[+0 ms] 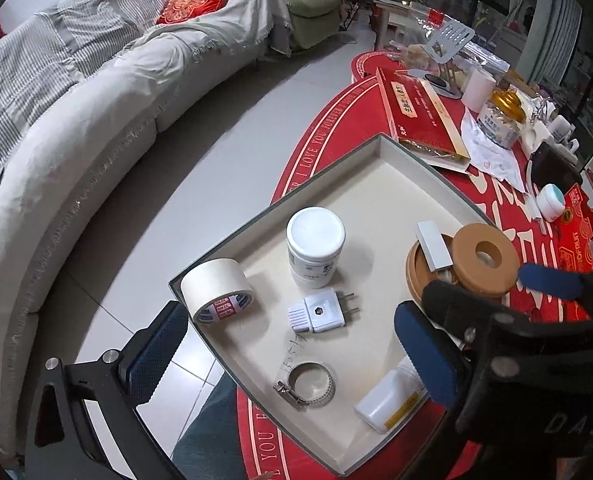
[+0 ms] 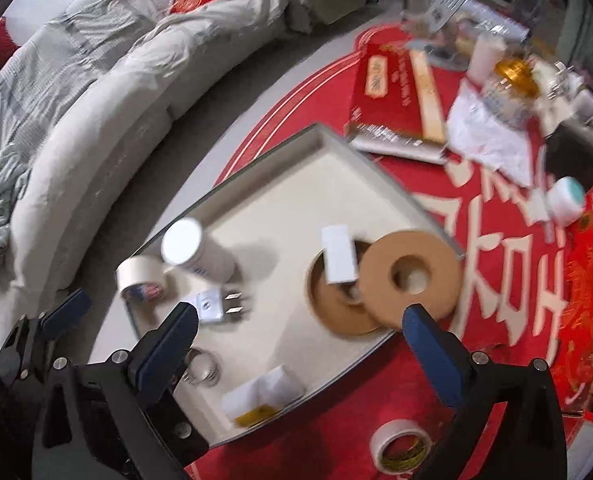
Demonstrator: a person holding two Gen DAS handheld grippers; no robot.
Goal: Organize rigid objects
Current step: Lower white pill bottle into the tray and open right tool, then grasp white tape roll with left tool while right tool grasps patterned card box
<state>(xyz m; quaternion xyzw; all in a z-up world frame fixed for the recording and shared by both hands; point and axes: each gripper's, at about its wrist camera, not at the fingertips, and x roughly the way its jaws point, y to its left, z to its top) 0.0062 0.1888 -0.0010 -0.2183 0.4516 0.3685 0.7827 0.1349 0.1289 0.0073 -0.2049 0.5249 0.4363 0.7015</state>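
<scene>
A shallow white tray [image 1: 380,184] [image 2: 296,184] sits on the red table. It holds a masking tape roll [image 1: 216,290] [image 2: 138,278], a white jar [image 1: 315,252] [image 2: 194,252], a white plug [image 1: 320,314] [image 2: 216,306], a metal hose clamp [image 1: 308,386] [image 2: 202,368], a white bottle [image 1: 388,400] [image 2: 260,398], a white block [image 1: 432,246] [image 2: 338,254] and brown rings [image 1: 484,258] [image 2: 408,274]. My left gripper [image 1: 292,344] is open above the tray's near end. My right gripper [image 2: 300,336] is open near the brown rings; it shows in the left wrist view [image 1: 488,292].
Another tape roll [image 2: 400,444] lies on the red tablecloth [image 2: 508,280] outside the tray. A red box [image 1: 416,116], a gold-lidded jar [image 1: 500,120], a small white and teal jar [image 1: 550,202] and other clutter fill the far table. A grey sofa [image 1: 96,120] lies left.
</scene>
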